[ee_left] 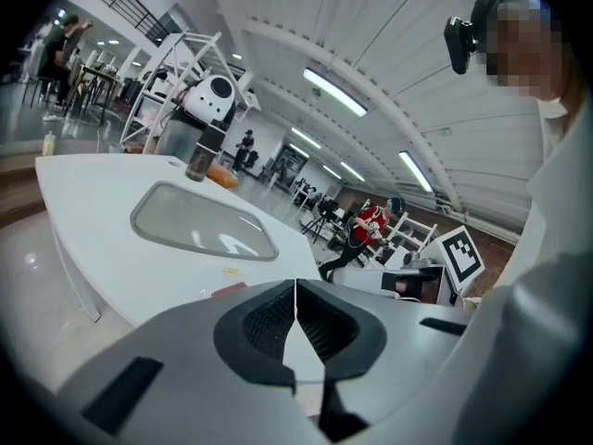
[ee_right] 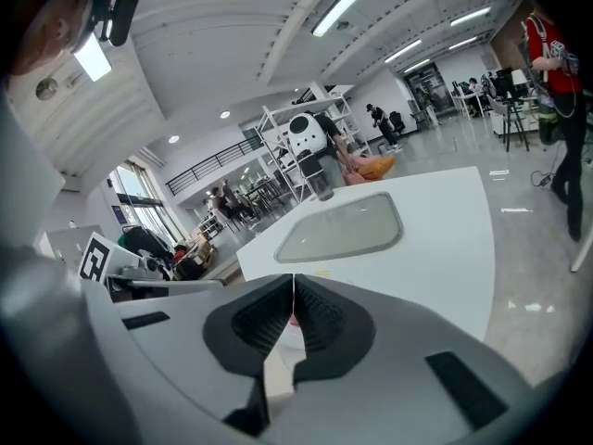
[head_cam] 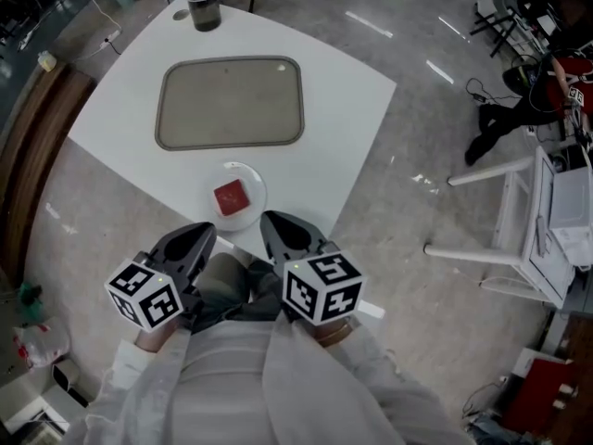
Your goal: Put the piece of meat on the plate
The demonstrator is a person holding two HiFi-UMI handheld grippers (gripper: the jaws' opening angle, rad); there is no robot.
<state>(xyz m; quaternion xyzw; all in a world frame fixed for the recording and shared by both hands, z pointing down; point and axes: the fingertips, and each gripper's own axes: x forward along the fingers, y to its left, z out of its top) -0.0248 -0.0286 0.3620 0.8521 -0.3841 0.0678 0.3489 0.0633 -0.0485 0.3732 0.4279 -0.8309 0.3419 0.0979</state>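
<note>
Already, meat (head_cam: 231, 197) on plate (head_cam: 258, 184).

In the left gripper view, the piece of meat (ee_left: 229, 289) was largely hidden behind the body of the left hand-held gripper (ee_left: 296, 293). Only a red sliver was shown, and the plate under it could not be made out. In the right gripper view, merely a red glimpse was left past the closed jaws of the right hand-held gripper (ee_right: 294, 287). In the head view, the dark cup (head_cam: 202, 0) was cut off by the top edge, and the near corner of the desk (head_cam: 343, 109) was covered.
</note>
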